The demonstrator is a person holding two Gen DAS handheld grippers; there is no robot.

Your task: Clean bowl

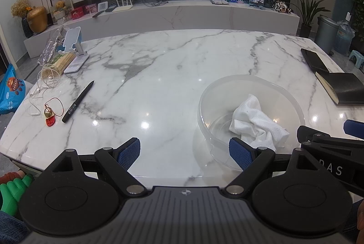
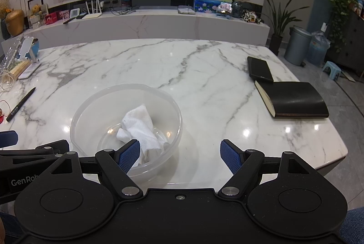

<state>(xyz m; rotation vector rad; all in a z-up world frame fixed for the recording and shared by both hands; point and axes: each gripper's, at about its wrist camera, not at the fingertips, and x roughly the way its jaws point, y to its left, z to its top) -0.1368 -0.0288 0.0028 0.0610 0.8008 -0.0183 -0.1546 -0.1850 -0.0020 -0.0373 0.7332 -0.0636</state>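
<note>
White cloth sits crumpled in your clear bowl near the desk's front edge, bare marble beyond. Your left claw and right claw both gape wide, holding nothing. "GenRob" marks one arm.

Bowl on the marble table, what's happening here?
A person holds a gripper in each hand, set to clean the clear bowl. A crumpled white cloth lies inside it. The left gripper and right gripper are both open at the table's near edge, holding nothing. Neither visibly grips the bowl or cloth, so wiping doesn't look underway.
</note>
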